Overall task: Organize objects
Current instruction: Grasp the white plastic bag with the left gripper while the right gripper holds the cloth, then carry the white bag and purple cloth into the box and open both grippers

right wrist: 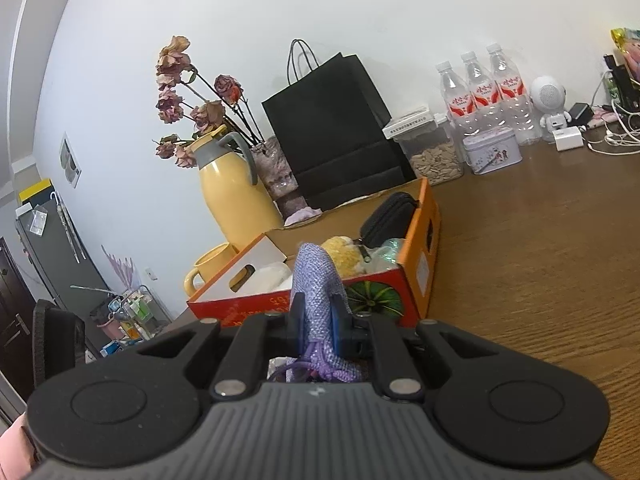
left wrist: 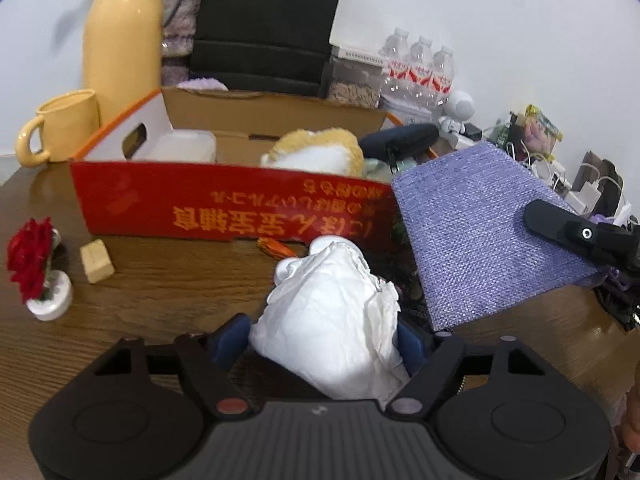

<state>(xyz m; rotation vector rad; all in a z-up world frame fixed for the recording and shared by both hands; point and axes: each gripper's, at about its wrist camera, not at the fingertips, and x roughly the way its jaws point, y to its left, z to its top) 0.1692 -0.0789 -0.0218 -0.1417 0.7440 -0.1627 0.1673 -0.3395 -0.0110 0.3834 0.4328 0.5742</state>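
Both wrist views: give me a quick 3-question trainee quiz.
1. True or false: the right tongs are shut on the purple pouch.
2. What sits between the left tongs? A) yellow mug B) white crumpled bundle C) wooden block
3. Fill in: the plush toy lies inside the ____ box.

Key: 1 true; 2 B, the white crumpled bundle; 3 cardboard.

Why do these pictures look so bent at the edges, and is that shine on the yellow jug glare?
Both views are fisheye: dark corners, and in the right wrist view the wall's edge bows. In the left wrist view the yellow jug carries pale streaks of reflected light and casts a soft shadow on the wall; the white cloth looks nearly washed out. In the right wrist view the table shows faint sheen.
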